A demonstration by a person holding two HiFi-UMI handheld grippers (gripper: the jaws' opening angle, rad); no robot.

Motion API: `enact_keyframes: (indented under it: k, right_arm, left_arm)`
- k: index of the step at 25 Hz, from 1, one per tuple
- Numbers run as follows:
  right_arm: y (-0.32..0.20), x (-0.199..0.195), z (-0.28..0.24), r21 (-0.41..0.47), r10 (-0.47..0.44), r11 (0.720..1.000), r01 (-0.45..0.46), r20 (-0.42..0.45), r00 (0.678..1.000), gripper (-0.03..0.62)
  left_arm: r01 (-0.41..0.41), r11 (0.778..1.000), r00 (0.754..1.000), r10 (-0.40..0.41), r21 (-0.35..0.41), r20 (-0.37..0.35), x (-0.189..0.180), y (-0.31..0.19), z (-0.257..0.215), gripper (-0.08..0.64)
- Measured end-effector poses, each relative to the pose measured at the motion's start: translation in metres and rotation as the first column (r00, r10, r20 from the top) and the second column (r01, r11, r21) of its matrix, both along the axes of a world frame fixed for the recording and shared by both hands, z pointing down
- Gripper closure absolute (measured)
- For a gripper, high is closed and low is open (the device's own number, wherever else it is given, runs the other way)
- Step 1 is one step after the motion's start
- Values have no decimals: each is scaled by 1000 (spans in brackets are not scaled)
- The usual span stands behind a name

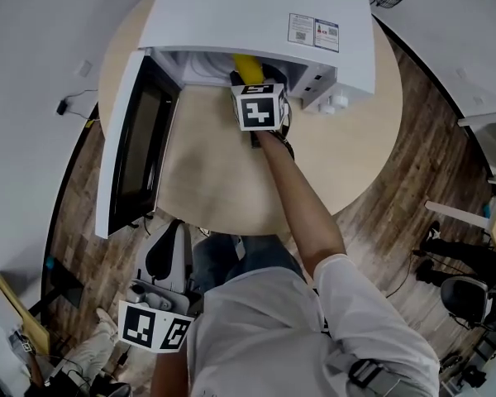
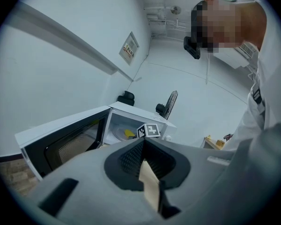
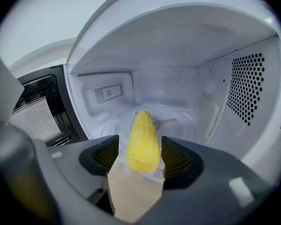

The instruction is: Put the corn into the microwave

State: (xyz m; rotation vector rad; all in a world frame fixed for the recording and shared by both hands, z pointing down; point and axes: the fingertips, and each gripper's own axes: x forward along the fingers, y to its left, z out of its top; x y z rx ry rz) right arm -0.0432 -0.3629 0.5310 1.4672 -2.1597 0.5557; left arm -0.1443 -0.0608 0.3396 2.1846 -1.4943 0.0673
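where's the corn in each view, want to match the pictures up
head view: the corn is top centre, at the microwave's mouth.
left gripper view: a small yellow spot inside the far cavity, just left of centre.
right gripper view: dead centre, between the right gripper's closing jaws, with slim gaps either side.
shared landmark: the open door, left of the corn in all three.

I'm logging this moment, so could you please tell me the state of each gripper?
Left gripper: closed, empty.
Right gripper: open, jaws closing with the corn between them, not yet pressed.
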Motion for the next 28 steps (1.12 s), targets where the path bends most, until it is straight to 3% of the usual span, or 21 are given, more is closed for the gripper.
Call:
enact_keyframes:
  k: [25,28]
  right_arm:
    - [37,18,-34,-3,-15,1000,15,59,998,372]
    - [42,22,-39,-6,-17,1000,18,82,997,411]
  left_arm:
    - [-2,999,1000,3,45,-23,12,-6,-13,563]
    - [-8,1000,1000,9,29,-16,15,-9,-8,563]
